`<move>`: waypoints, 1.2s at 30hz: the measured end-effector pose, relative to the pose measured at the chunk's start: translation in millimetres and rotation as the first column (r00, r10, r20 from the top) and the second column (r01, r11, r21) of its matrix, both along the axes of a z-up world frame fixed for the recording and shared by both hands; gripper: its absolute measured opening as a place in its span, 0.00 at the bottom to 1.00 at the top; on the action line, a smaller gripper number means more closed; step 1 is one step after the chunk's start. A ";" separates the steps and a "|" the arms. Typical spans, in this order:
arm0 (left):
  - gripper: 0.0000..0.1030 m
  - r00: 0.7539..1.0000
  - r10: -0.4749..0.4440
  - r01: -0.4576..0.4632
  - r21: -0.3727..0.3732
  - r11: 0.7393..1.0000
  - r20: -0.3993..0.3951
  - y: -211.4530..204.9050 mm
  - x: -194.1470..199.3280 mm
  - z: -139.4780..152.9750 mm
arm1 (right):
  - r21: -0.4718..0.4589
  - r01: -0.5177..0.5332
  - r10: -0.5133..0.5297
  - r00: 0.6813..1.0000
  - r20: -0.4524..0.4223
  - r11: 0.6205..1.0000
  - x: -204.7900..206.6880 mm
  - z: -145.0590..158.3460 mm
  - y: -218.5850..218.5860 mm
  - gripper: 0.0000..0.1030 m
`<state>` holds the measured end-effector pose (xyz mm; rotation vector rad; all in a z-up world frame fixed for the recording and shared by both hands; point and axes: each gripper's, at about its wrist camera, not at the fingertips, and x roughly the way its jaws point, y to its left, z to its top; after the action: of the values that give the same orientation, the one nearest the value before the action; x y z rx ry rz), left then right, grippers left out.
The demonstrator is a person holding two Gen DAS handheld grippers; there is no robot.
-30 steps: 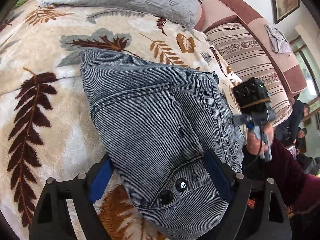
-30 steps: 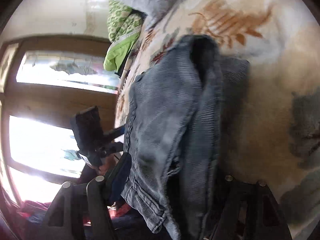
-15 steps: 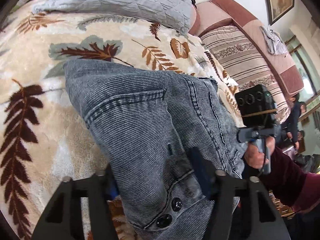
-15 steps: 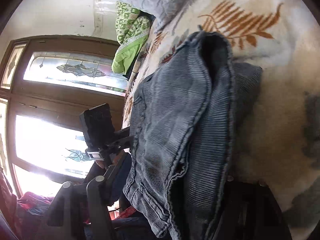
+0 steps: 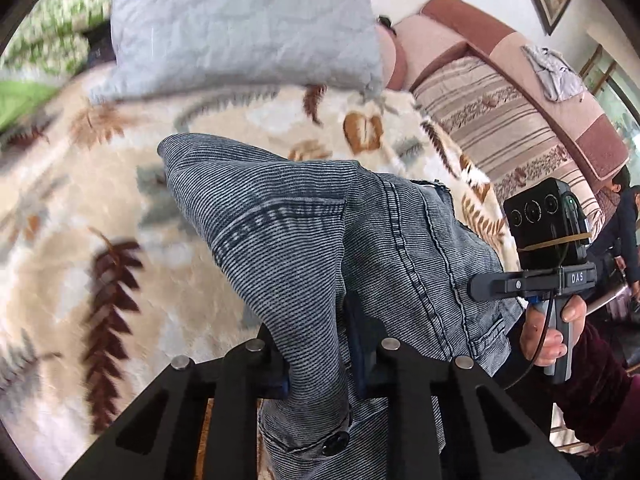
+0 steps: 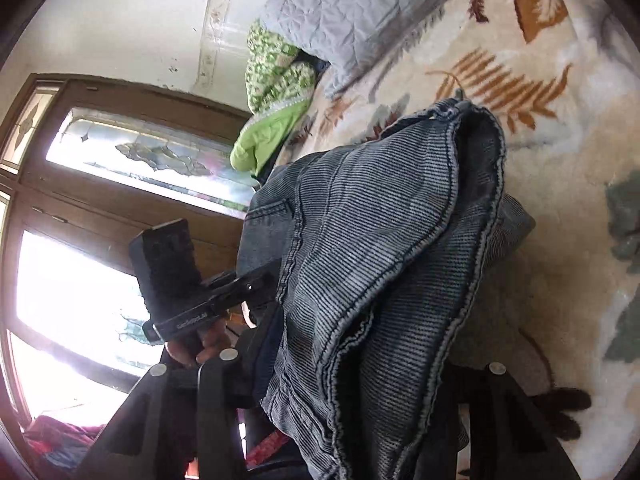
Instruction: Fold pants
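The pants (image 5: 320, 240) are grey-blue striped denim, folded over and lifted off a leaf-patterned blanket (image 5: 100, 220). My left gripper (image 5: 316, 344) is shut on a bunched fold near the buttoned waistband. In the right wrist view the pants (image 6: 380, 260) hang across my right gripper (image 6: 360, 364), whose fingers are wide apart with cloth draped between them; the right finger is mostly hidden by denim. The right gripper also shows in the left wrist view (image 5: 536, 280), beside the pants' edge.
A grey quilted pillow (image 5: 240, 28) lies at the bed's head, with a green cloth (image 6: 272, 120) beside it. A striped sofa (image 5: 520, 120) stands to the right. A large window (image 6: 80, 240) is on the left in the right wrist view.
My left gripper closed on the waistband fold and lifted it. The pants have risen and bunched, and both grippers have moved toward the pillow.
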<state>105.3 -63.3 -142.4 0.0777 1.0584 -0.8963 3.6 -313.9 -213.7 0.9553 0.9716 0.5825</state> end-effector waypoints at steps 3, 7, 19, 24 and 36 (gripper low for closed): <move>0.23 0.998 0.007 -0.007 0.002 1.000 0.060 -1.8 5.1 31.5 | -0.005 0.022 -0.021 0.999 0.049 1.000 8.2 25.0 -7.9 0.46; 0.23 0.991 0.026 -0.027 0.005 1.000 0.134 -9.5 25.4 72.6 | -0.021 0.034 -0.032 0.993 0.114 0.999 29.8 65.3 -13.8 0.46; 0.23 0.980 0.103 -0.106 0.012 0.994 0.169 -32.5 101.5 81.5 | -0.050 0.084 -0.072 0.977 0.201 0.995 118.6 95.7 -27.6 0.46; 0.23 0.991 0.120 -0.123 0.055 0.991 0.061 -45.0 123.1 27.7 | -0.069 0.076 -0.067 0.989 0.133 0.995 136.0 54.2 -29.6 0.47; 0.51 0.966 0.232 -0.208 0.185 0.960 -0.115 -37.0 109.3 -90.3 | -0.044 0.060 -0.065 0.991 -0.119 0.997 125.8 -86.5 -22.3 0.46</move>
<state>214.6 -100.4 -232.7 0.0419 1.2439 -0.6135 129.4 -336.2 -300.2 0.9898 1.0528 0.4553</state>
